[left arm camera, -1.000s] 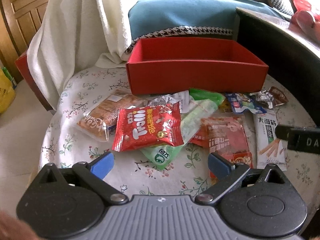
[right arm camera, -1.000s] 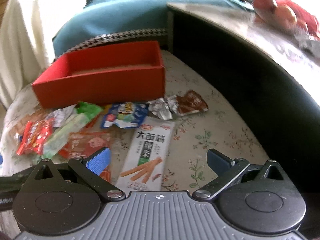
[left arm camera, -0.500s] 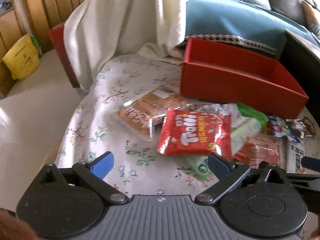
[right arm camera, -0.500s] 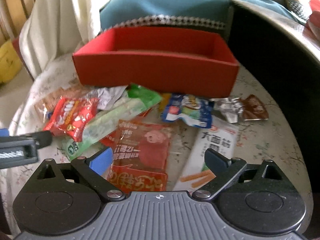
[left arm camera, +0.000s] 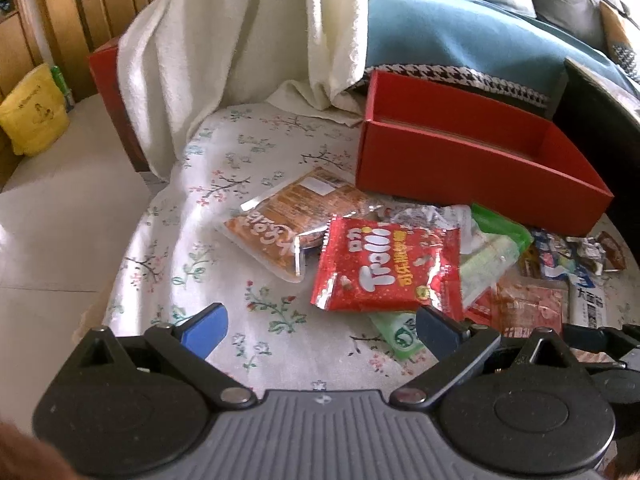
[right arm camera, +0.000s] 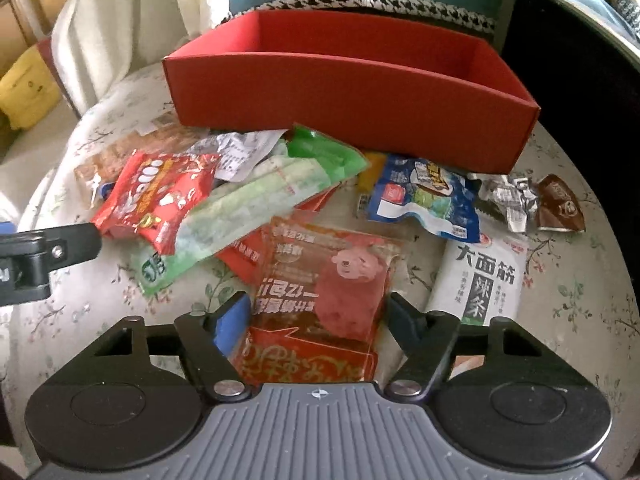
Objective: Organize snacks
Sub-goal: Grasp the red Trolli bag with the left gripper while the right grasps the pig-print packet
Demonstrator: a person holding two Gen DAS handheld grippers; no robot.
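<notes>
Snack packets (right arm camera: 320, 216) before box (right arm camera: 348, 92)

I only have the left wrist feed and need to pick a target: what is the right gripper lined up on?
Observer: The right gripper is open, fingers either side of a clear orange-red pouch with a pink bear.
Operator: What sits to the right of that pouch? It is cut off for me.
Observer: A white pack with big black characters, flat on the floral cloth; its upper end lies under a blue pouch.
Operator: Anything inside the red box?
Observer: From the right wrist view, the near wall of the red box hides its floor, so I cannot tell.
</notes>
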